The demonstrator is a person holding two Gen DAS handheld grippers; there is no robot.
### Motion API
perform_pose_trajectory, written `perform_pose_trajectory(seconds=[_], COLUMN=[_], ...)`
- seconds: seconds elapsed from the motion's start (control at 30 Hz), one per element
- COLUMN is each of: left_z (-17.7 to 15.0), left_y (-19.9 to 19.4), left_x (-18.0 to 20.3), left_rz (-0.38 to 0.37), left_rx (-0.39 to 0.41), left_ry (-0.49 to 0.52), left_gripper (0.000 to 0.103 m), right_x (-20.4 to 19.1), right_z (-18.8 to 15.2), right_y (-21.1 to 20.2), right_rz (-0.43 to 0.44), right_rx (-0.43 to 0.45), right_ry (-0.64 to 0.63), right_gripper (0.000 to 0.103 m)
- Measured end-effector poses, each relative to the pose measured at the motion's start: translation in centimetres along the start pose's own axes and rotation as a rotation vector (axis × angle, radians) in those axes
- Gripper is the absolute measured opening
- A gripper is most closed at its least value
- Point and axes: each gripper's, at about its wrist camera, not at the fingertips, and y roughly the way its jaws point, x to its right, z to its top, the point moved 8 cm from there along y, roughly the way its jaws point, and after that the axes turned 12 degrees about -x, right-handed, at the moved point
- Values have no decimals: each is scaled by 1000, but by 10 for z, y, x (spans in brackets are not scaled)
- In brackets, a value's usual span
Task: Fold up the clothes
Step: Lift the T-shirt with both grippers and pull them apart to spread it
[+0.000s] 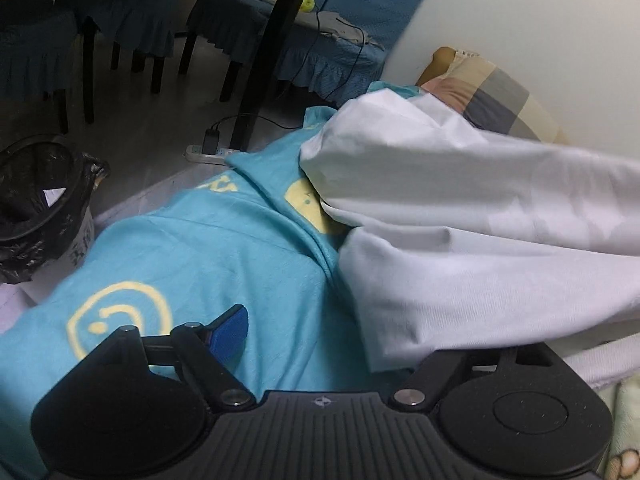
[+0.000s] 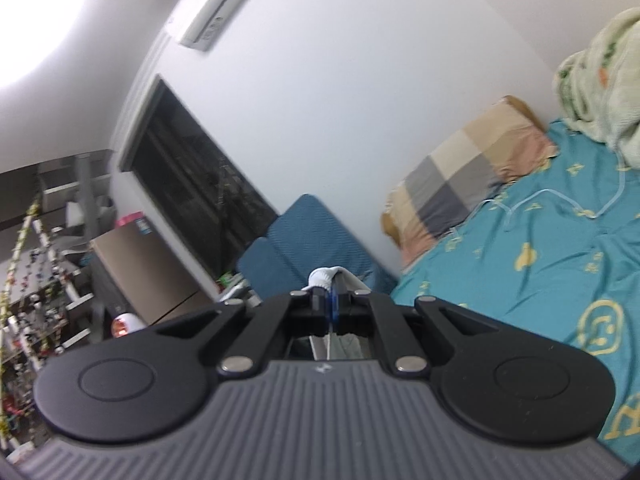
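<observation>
A white garment (image 1: 460,216) hangs stretched across the right half of the left wrist view, over a turquoise bedsheet (image 1: 208,248) printed with yellow faces. My left gripper (image 1: 360,340) points down at the sheet with its jaws wide apart. Its left blue pad (image 1: 232,332) is bare, and the garment's lower edge drapes over and hides the right finger. In the right wrist view my right gripper (image 2: 331,292) is held level above the bed edge, shut on a small bunch of white cloth (image 2: 324,275) that pokes out past its tips.
A bin lined with a black bag (image 1: 40,200), a power strip (image 1: 208,152) and a dark table leg (image 1: 264,72) stand on the floor beside the bed. A checked pillow (image 2: 460,188) lies against the wall. A green blanket (image 2: 600,80) is heaped at the far side.
</observation>
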Motion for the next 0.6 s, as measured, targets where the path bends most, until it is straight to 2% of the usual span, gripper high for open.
perform_pose_trajectory(seconds=[0.07,0.13,0.17,0.2,0.23,0.4,0.5,0.6], left_z=[3,8,11,14,18,37,48,64], left_y=[-18,-40,-52,-67,-82,-170,-245,-318], left_x=[3,10,15,19,22,43,66,92], left_rz=[-14,-26,-30,-30,-36,-103,-167,-251], left_rx=[29,79,114,158,203,423,599,726], left_ry=[61,128,164,196,216,331,410,447], left_gripper=[65,38,30,16,12,9,9,9], right_x=[8,12,13,12,11,-5,-44,-88], right_z=[2,2,2,1,1,15,38,63], right_y=[-3,-4,-5,-6,-7,-27,-58,-92], right_rz=[-35,-61,-65,-72,-80,-104,-83,-69], right_rx=[14,24,26,29,33,93,177,249], right_ry=[1,-2,-3,-16,-29,-72,-156,-237], right_gripper=[5,5,5,5,5,5,5,5])
